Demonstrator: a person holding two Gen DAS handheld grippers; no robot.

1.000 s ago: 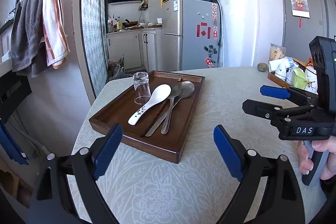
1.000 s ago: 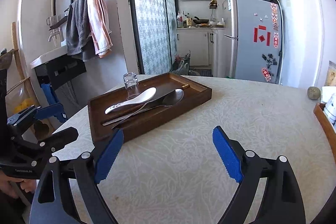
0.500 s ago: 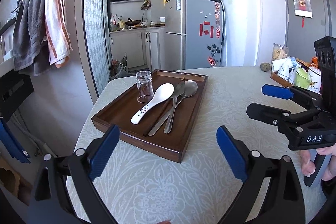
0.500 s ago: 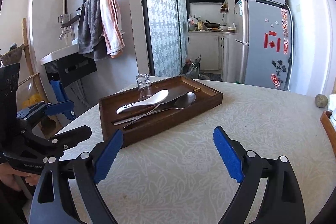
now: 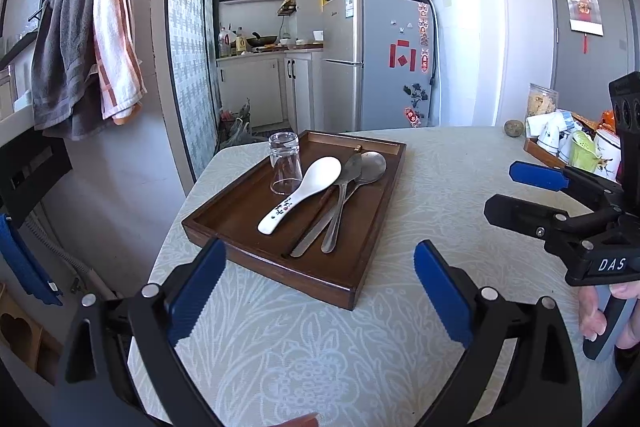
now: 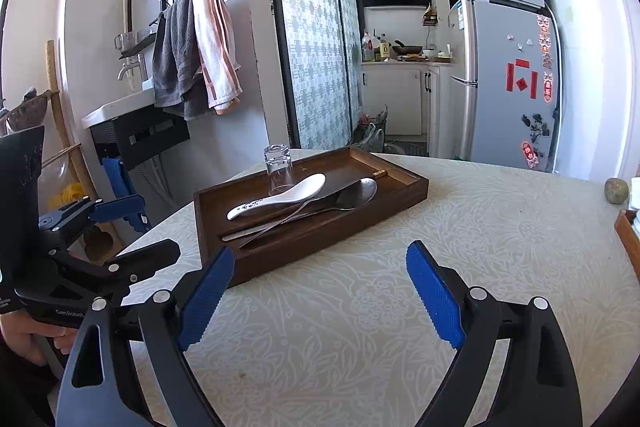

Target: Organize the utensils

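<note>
A brown wooden tray (image 5: 256, 251) (image 6: 400, 199) lies on the table. In it stand an upside-down glass (image 5: 285, 163) (image 6: 278, 169), a white ceramic spoon (image 5: 302, 193) (image 6: 280, 199) and two metal spoons (image 5: 352, 187) (image 6: 356, 193) crossing a dark stick-like utensil. My left gripper (image 5: 318, 255) (image 6: 158, 225) hovers open just before the tray's near edge, nothing between its blue pads. My right gripper (image 6: 320, 251) (image 5: 500, 189) is also open and holds nothing, to the right of the tray above the tablecloth. A hand grips each handle.
At the far right of the table a second tray (image 5: 536, 149) holds several cups, with a round stone (image 5: 513, 127) and a jar (image 5: 540, 103) beside it. The table edge (image 5: 176, 211) drops off left of the wooden tray. A fridge (image 5: 384, 59) stands behind.
Both views have swung slightly, so the tray sits a little further right in the picture. Both grippers stay open and nothing in the tray has moved.
</note>
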